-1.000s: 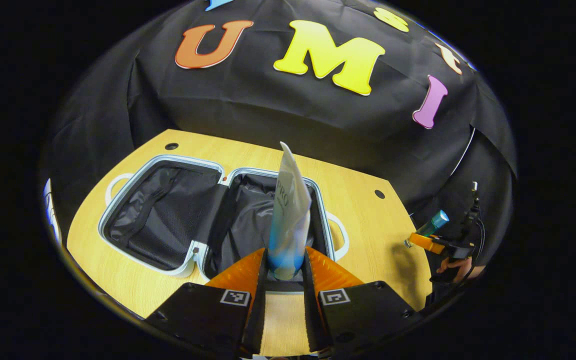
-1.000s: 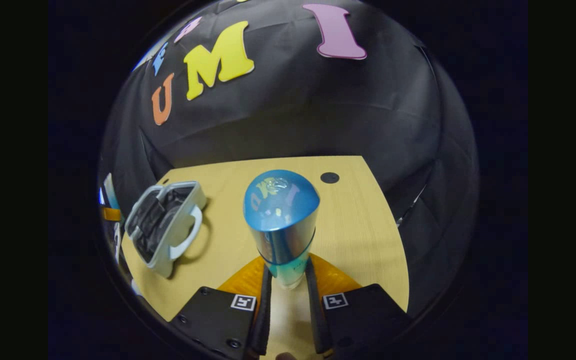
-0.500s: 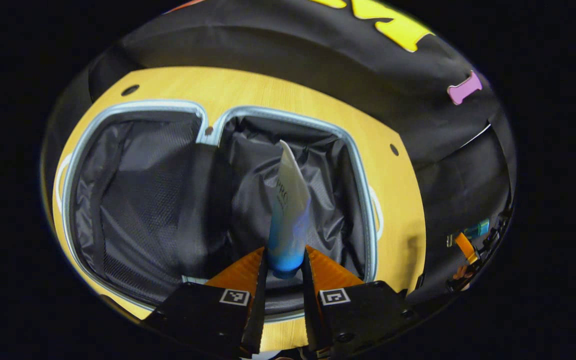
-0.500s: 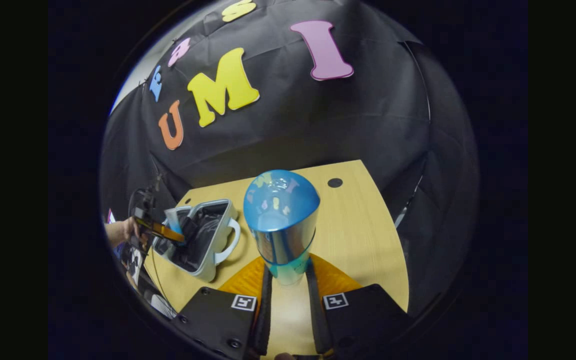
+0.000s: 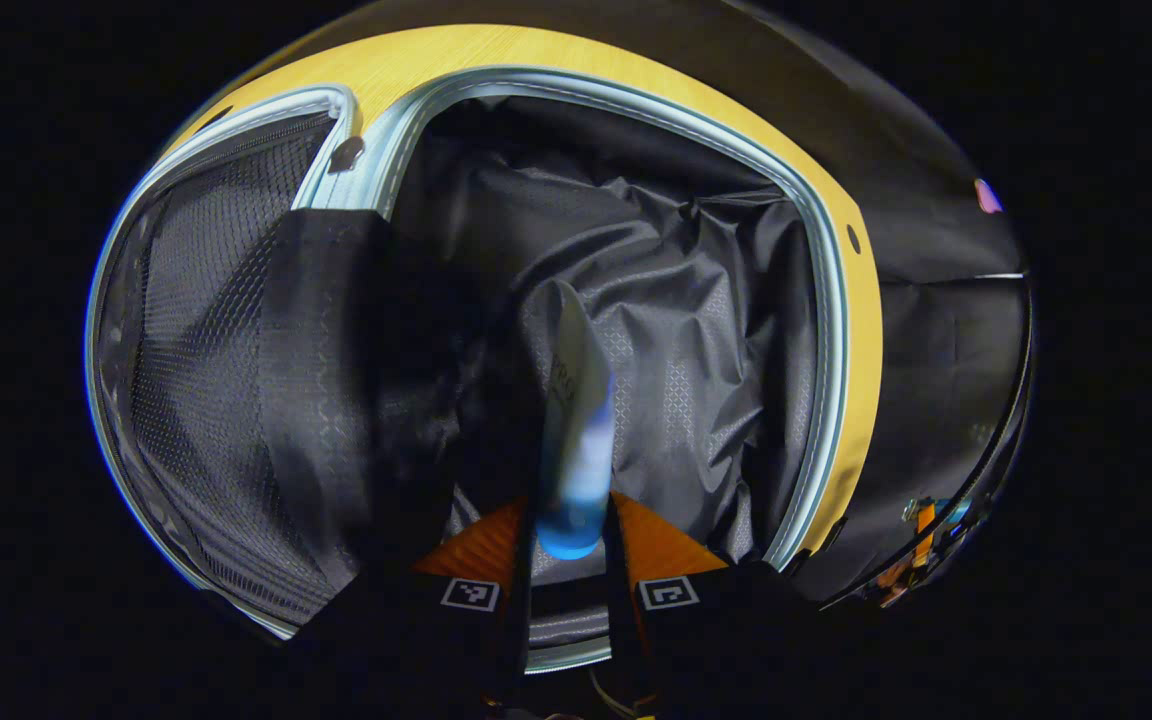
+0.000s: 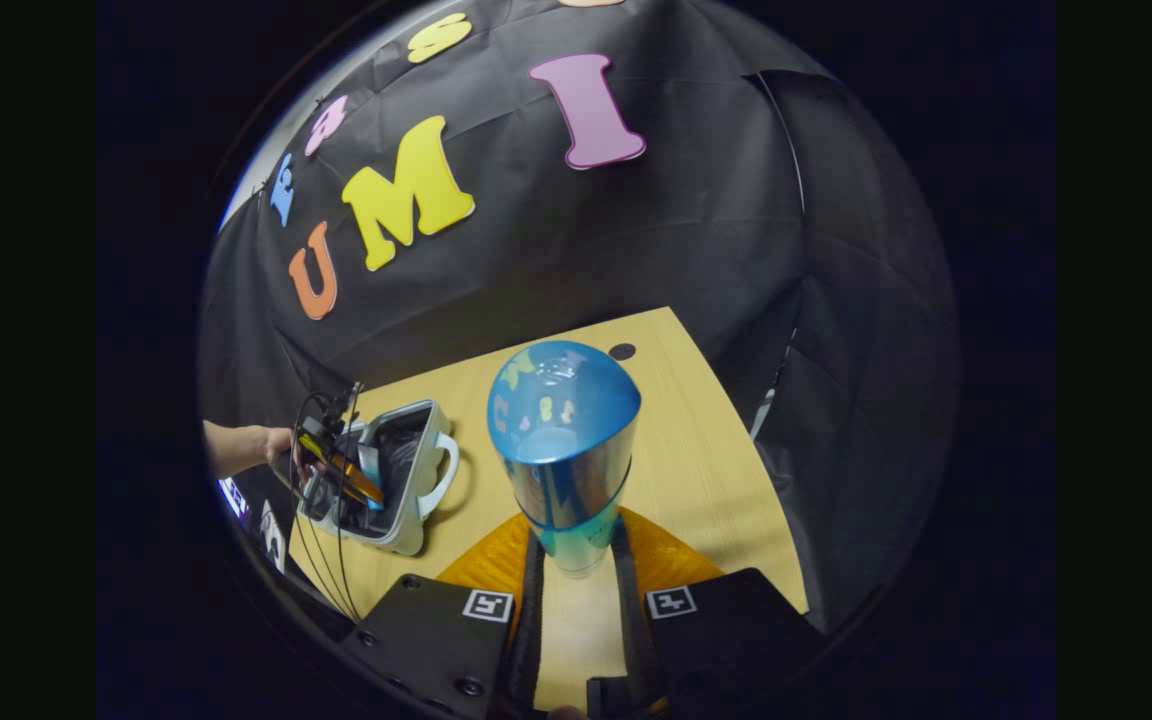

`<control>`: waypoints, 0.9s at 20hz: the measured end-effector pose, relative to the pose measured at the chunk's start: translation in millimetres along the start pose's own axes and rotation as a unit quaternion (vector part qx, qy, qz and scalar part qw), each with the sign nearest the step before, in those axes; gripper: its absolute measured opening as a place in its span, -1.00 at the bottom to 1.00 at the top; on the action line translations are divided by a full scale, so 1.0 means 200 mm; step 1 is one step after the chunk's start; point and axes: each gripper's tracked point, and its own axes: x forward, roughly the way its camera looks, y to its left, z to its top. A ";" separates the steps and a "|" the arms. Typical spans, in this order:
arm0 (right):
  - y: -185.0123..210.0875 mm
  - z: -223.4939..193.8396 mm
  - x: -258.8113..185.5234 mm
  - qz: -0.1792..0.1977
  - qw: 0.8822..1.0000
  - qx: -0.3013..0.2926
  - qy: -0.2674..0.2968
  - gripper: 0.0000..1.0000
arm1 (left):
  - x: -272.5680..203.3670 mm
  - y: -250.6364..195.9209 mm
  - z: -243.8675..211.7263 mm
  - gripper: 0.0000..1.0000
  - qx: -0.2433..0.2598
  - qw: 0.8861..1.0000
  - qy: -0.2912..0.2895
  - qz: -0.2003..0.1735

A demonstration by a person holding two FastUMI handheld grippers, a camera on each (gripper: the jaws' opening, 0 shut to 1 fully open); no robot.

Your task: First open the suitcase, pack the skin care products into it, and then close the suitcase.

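Left gripper view looks steeply down into the open suitcase (image 5: 816,330), whose pale rim curves along the upper and right parts of the frame. The left tool (image 5: 568,525) is clamped on the blue end of a white tube (image 5: 576,400), held lengthwise over the crinkled black lining (image 5: 696,330) of the right-hand half, probably so it can be laid flat on release. The mesh-lined half (image 5: 196,380) fills the left of the frame, with a dark fabric divider between the two. That lining looks bare around the tube, so there is room to set it down; the rim at lower right is the nearest edge to clear.

In the right gripper view, the right tool (image 6: 576,560) is clamped on a blue bottle (image 6: 564,440), upright above the counter (image 6: 696,450), apparently waiting its turn. At the left of that frame, the case sits well apart, with bare counter between.
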 end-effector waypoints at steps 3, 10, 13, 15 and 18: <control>0.03 0.01 0.01 0.001 1.000 0.001 0.000 -0.36 | 0.00 0.01 -0.03 -0.26 0.002 0.999 0.034 0.021; 0.19 0.01 0.04 0.026 0.999 -0.047 0.007 -0.37 | -0.03 -0.04 -0.05 -0.02 0.004 0.999 0.033 0.020; 0.39 0.01 0.09 0.066 0.995 -0.070 0.019 -0.37 | -0.14 -0.06 -0.09 0.61 0.027 0.999 0.000 0.028; 0.59 0.02 0.15 0.103 0.990 -0.087 0.028 -0.36 | -0.24 -0.09 -0.10 0.82 0.034 0.998 -0.055 0.021; 0.97 0.01 0.29 0.165 0.978 -0.112 0.065 -0.40 | -0.45 -0.17 -0.13 0.94 0.037 0.983 -0.182 0.003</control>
